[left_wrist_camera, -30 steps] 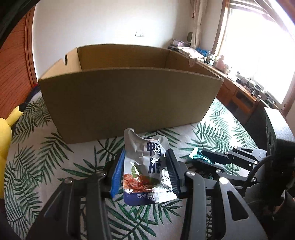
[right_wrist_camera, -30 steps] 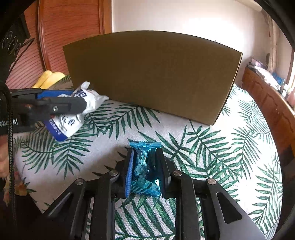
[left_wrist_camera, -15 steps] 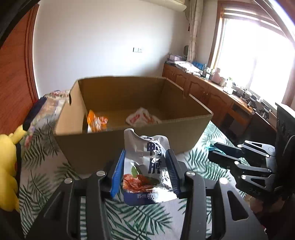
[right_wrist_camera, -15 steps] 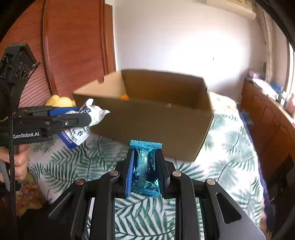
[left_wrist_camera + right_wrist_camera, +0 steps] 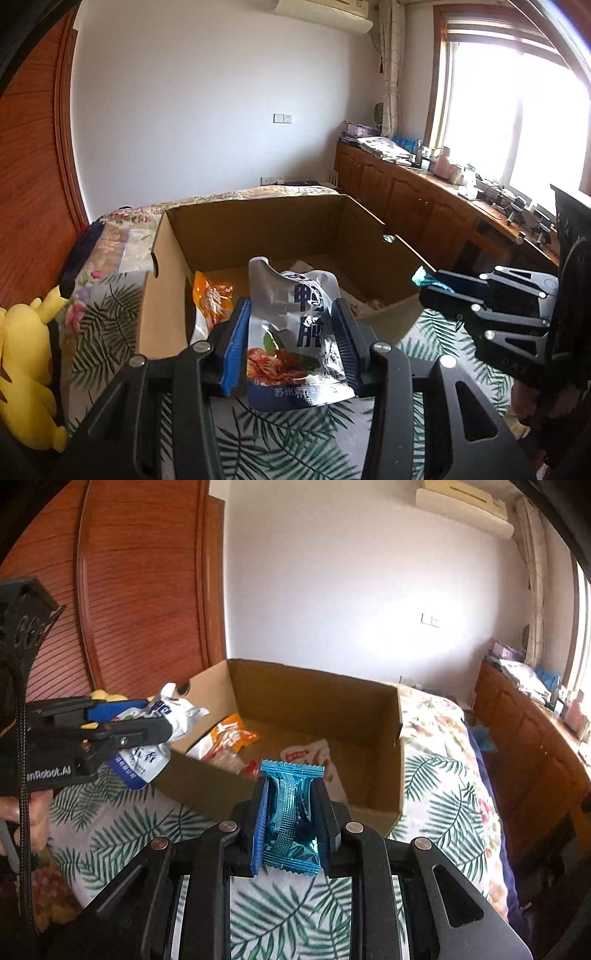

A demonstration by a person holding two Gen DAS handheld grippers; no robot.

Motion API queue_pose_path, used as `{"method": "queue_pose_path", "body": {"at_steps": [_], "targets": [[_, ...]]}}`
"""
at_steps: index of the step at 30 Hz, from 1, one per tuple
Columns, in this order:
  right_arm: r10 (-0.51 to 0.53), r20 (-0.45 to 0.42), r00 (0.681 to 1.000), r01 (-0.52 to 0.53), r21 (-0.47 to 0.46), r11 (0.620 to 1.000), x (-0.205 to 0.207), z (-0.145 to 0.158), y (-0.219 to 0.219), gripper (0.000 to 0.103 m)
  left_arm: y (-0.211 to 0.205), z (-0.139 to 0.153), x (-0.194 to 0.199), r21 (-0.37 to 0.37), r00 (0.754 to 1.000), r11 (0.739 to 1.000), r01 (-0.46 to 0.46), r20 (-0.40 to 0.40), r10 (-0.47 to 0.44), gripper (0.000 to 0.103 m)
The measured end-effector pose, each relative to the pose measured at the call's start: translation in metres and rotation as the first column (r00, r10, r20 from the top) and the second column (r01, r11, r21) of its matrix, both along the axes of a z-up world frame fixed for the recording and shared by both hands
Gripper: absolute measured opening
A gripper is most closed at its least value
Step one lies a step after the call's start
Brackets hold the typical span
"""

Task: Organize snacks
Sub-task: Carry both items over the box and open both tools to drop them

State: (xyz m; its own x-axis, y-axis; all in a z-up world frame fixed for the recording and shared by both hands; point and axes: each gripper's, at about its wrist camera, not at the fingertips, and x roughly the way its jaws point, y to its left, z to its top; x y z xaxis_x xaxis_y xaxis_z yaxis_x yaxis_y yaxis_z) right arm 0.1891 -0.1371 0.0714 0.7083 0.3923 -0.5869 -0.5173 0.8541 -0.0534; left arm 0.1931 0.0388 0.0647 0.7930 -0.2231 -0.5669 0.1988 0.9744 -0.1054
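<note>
left gripper raised with silver pouch | right gripper raised with blue packet | cardboard box now viewed from above; orange packet and white packet inside revealed

Open brown corrugated cardboard box: matt, dry paper surface. Silver-white plastic snack pouch: glossy, crinkled film. Metallic blue foil wrapper: shiny, with ribbed seam and serrated ends. Black plastic left gripper and right gripper: matt, with bright metal pins. Leaf-print bedspread: soft matt cloth.
</note>
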Motion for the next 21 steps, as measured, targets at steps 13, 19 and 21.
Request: {"method": "queue_pose_path", "body": {"at_steps": [13,19,21], "targets": [[-0.056,-0.054,0.997,0.055,-0.025,0.998,0.041,-0.015,-0.003,0.021,0.025,-0.025,0.044,-0.008,0.992,0.996,-0.088,-0.087,0.087,0.043],[-0.045,-0.040,0.998,0.042,-0.051,0.998,0.044,-0.014,0.003,0.021,0.024,-0.031,0.048,0.005,0.991,0.995,-0.100,-0.090,0.100,0.043],[-0.046,-0.037,0.998,0.044,-0.064,0.997,0.045,-0.014,0.007,0.021,0.023,-0.031,0.049,-0.002,0.990,0.995,-0.104,-0.091,0.104,0.043]]}}
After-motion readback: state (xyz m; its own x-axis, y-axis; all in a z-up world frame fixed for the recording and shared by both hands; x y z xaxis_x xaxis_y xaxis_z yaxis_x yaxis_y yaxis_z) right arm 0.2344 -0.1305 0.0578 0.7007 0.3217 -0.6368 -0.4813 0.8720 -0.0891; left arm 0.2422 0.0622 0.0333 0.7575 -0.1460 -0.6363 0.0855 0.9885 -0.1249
